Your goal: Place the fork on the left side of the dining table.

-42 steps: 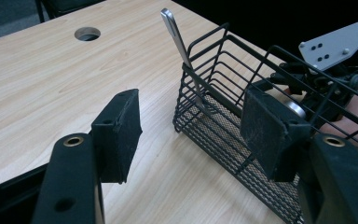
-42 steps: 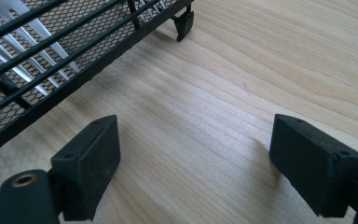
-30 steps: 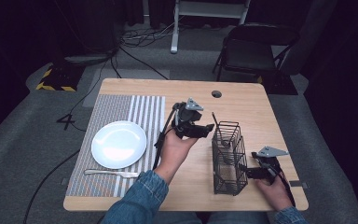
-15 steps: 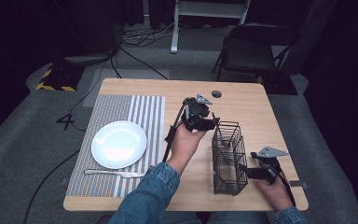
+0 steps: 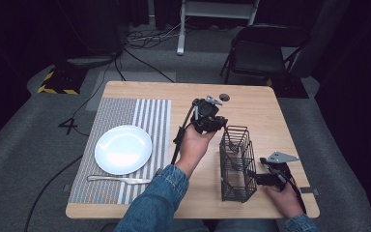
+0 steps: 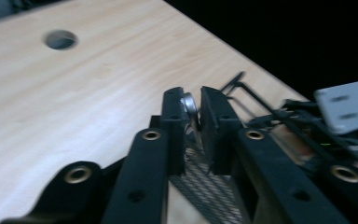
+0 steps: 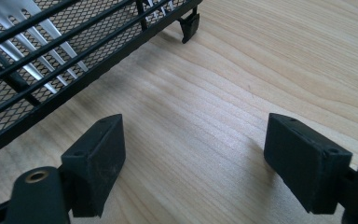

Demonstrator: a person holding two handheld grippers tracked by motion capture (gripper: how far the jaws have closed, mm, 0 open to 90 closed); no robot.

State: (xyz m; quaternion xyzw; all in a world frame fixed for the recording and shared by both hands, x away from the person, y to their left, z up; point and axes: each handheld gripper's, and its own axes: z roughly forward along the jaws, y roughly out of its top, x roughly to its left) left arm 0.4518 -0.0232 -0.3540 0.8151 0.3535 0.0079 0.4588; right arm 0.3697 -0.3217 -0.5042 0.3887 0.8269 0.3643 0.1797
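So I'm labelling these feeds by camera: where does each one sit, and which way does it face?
High view: above the person's side, facing forward and down on the table; both forearms and hands enter from below.
Left gripper view: rides the left gripper, looking along jaws shut on a metal utensil above the wire caddy.
Right gripper view: rides the right gripper, jaws open, facing the tabletop beside the caddy.
Shared: all three show the caddy.

One plate (image 5: 122, 149), one fork (image 5: 118, 180), one basket (image 5: 235, 164)
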